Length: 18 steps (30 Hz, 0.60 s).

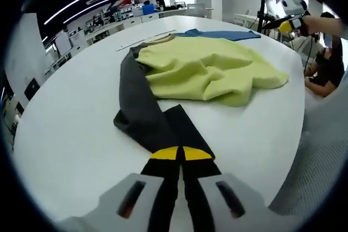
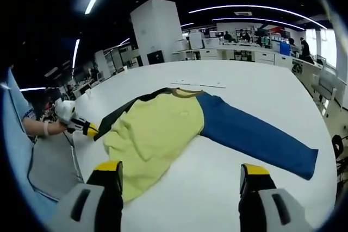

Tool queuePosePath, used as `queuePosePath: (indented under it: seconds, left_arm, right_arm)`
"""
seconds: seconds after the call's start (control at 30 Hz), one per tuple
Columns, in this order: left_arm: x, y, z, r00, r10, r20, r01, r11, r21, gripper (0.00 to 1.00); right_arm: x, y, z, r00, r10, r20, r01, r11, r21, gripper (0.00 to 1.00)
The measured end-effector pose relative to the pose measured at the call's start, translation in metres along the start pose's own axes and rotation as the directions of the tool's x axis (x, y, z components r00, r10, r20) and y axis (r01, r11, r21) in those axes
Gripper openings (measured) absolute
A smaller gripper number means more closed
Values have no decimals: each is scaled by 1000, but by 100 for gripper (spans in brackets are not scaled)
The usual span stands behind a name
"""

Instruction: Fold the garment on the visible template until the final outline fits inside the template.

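Dark sleeve pinched, blue sleeve left loose, so bunching is likely.

Left gripper view: the left gripper [image 1: 180, 154] is closed on the dark sleeve [image 1: 142, 111] of the garment [image 1: 204, 69], which is spread just beyond the jaws on the table [image 1: 65, 134]; a hard pull could drag it crooked.
Right gripper view: the right gripper [image 2: 181, 172] is held wide open, nothing gripped, the garment just past its jaws, the blue sleeve [image 2: 255, 134] trailing away.

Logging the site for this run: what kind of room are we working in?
Likely an open-plan lab or office workshop. A large white table holds the garment, long counters with monitors line the far wall, and strip ceiling lights run overhead.
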<state>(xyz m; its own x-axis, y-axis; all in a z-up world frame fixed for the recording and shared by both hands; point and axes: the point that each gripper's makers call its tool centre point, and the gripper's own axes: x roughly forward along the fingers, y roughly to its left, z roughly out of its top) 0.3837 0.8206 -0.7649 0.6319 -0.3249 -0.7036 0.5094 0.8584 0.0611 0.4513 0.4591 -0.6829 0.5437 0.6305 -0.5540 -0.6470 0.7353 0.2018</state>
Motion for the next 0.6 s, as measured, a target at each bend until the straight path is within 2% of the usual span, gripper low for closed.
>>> queuePosePath:
  seconds: [0.17,0.3,0.33,0.47,0.5,0.53,0.57,0.6]
  left_arm:
    - [-9,7,11,999,10,36,-8,999,-36,0]
    - [-21,19,31,994,24,106,-12,994,-111,0]
    - [-25,25,37,991,36,128,-15,986,-165,0]
    - [-40,46,56,975,77,206,-21,965,-261,0]
    - [-45,55,61,969,100,226,-26,951,-308,0]
    - [-48,61,65,964,112,242,-28,946,-324,0]
    - [-53,71,68,957,132,259,-29,930,-367,0]
    - [-55,77,69,955,139,263,-30,924,-381,0]
  right_arm:
    - [1,2,0,1000,2,2,-2,1000,0,89]
    - [1,2,0,1000,3,-1,-3,1000,-3,89]
    - [1,2,0,1000,4,-2,-4,1000,-3,89]
    - [1,3,0,1000,5,0,-5,1000,1,89]
    - [1,3,-1,1000,6,-3,-6,1000,2,89]
    - [2,3,-1,1000,6,-5,-6,1000,0,89]
    - [2,3,-1,1000,6,-5,-6,1000,0,89]
    - [2,3,-2,1000,7,-5,-7,1000,1,89]
